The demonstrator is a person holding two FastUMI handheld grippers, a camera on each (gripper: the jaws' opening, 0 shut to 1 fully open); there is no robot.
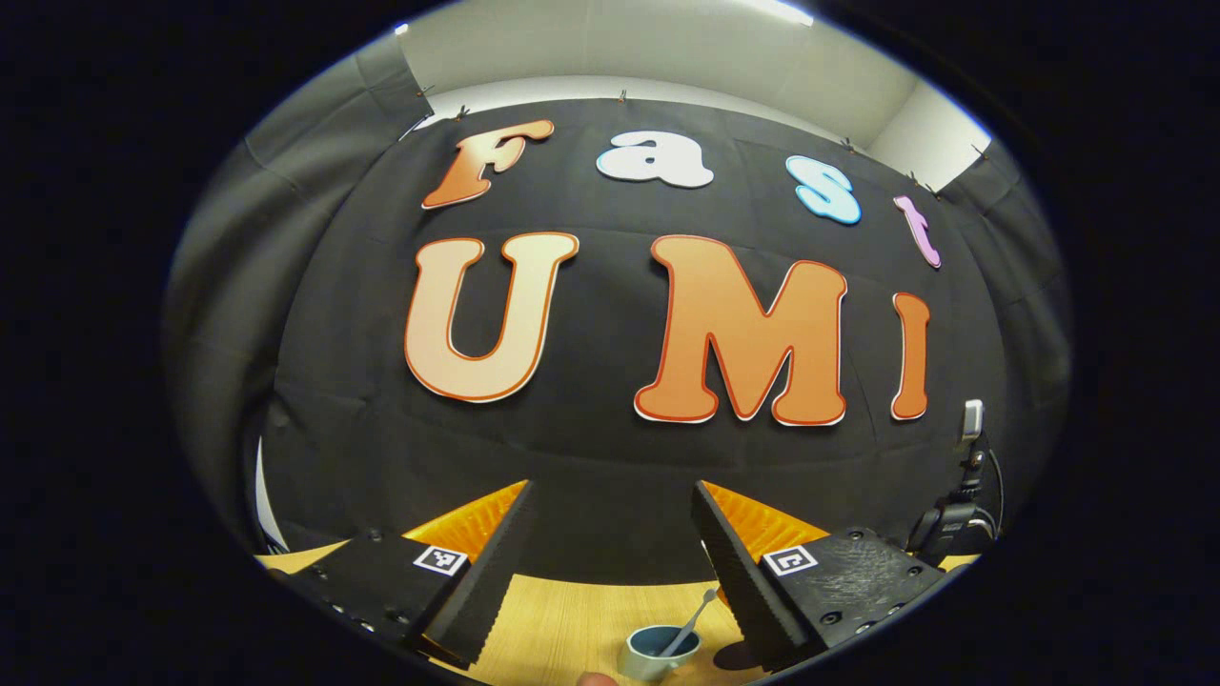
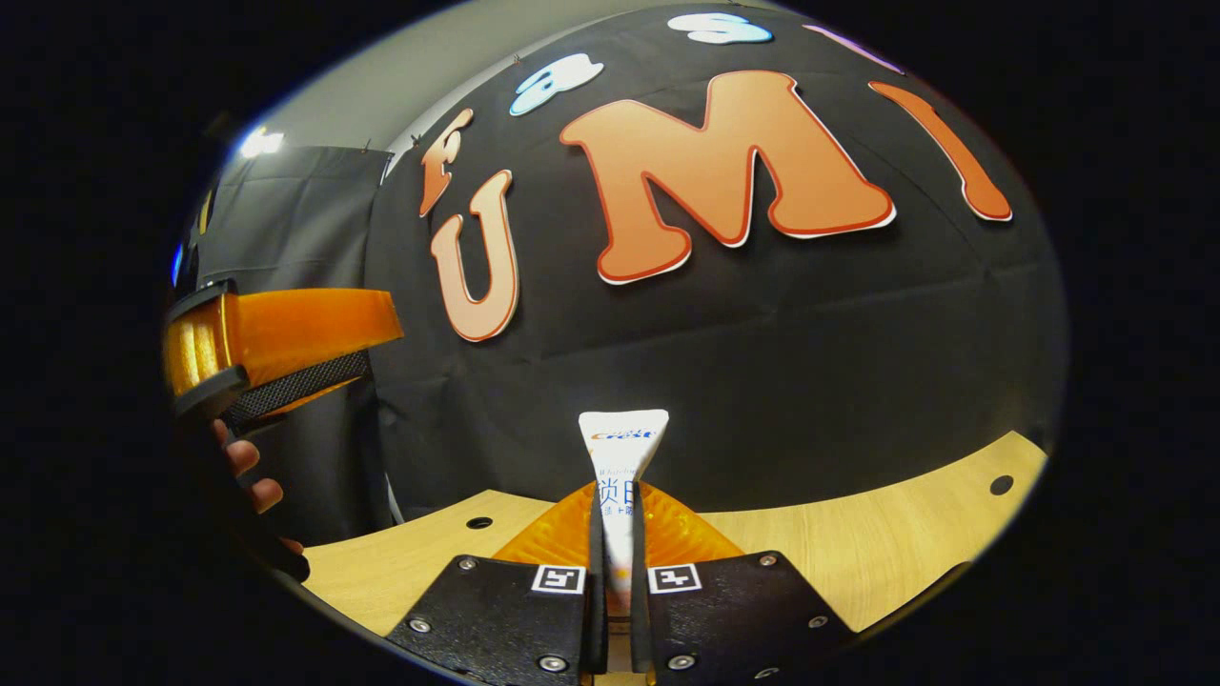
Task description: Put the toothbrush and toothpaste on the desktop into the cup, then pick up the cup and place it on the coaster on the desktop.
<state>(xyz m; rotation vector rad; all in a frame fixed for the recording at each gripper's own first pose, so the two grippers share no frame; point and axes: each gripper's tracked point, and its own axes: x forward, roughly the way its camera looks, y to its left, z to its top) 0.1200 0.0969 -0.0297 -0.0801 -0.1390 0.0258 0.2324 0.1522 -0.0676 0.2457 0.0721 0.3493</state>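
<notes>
Above the desktop: both grippers held high, so each camera looks mostly at the booth wall.
Left gripper (image 1: pixel 610 562): fingers spread wide, holding nothing.
Cup (image 1: pixel 658 653): on the wooden desktop (image 1: pixel 553 629) below, toothbrush (image 1: pixel 693 619) standing in it, seemingly handle up.
Right gripper (image 2: pixel 618 572): fingers pinching the toothpaste (image 2: pixel 621 457), tube upright, likely carried for dropping into the cup.
Coaster: unseen.

White toothpaste (image 2: pixel 620 457), blue-grey cup (image 1: pixel 658 653), pale wood desktop (image 2: pixel 858 543), orange-and-black claw (image 2: pixel 615 572)
</notes>
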